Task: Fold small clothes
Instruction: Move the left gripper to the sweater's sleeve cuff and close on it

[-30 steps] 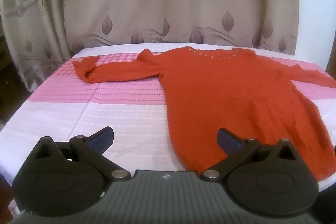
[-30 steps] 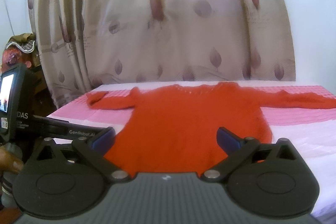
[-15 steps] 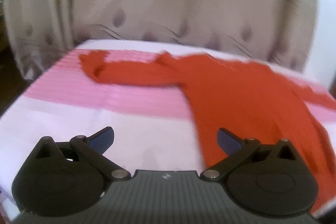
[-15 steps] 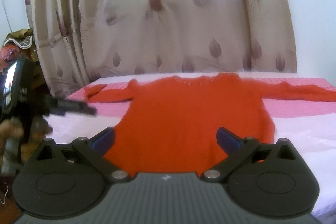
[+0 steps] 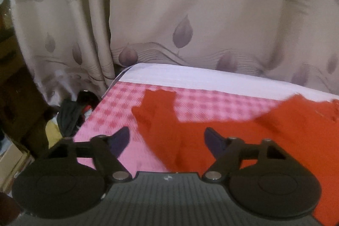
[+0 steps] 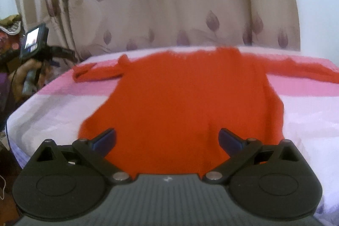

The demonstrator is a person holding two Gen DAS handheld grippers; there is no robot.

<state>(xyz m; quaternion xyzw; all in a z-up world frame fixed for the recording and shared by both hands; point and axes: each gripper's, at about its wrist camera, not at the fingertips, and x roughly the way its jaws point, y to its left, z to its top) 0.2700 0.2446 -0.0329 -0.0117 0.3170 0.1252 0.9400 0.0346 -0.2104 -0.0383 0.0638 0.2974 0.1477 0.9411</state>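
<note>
The red sweater [image 6: 186, 99] lies flat on the bed [image 6: 53, 111], front up, sleeves out to both sides on the pink checked band. A second ago the left claw [image 5: 166, 141] faced the sweater's hem; now it sits over the left sleeve [image 5: 161, 120] near the cuff, its jaws closing with the sleeve between them, pads not yet pressing. The right claw [image 6: 167, 140] has dropped closer to the hem and stays spread wide, holding nothing. The patterned curtain [image 5: 190, 14] hangs behind
</note>
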